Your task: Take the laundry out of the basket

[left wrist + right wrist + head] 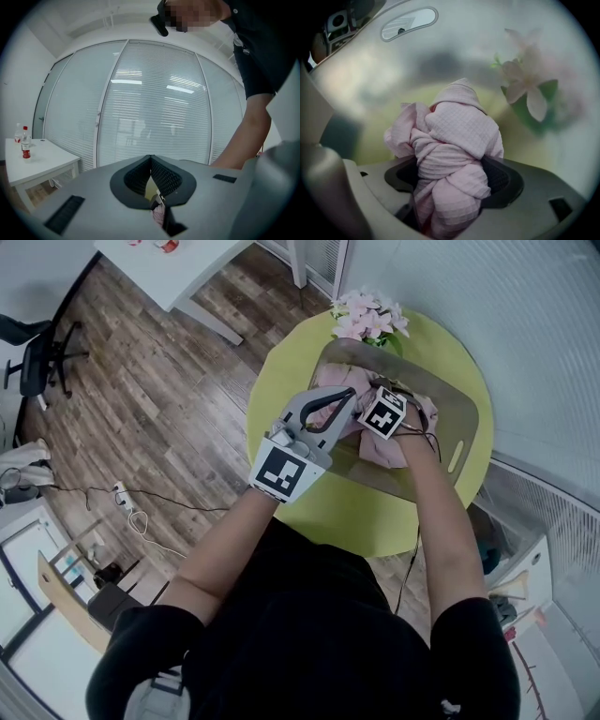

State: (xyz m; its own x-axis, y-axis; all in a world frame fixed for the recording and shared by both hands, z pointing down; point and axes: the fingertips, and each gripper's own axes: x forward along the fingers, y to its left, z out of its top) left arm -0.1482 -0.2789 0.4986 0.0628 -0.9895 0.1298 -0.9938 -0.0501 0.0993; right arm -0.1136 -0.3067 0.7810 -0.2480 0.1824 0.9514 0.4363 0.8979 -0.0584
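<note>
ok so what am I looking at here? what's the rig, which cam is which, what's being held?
There is no robot. A person holds a hand-held claw in each hand, and each carries a marker cube.

The head view looks steeply down from a camera on the person's head. The left and right gripper views come from cameras riding on each claw, looking along its jaws.

On the round yellow-green table stand a grey basket and pink flowers.

The right claw points down into the basket. Its jaws are wide around a bundled pink cloth, with a pad against each side.

The left claw is closed on nothing and aimed roughly level at a glass wall with blinds.
</note>
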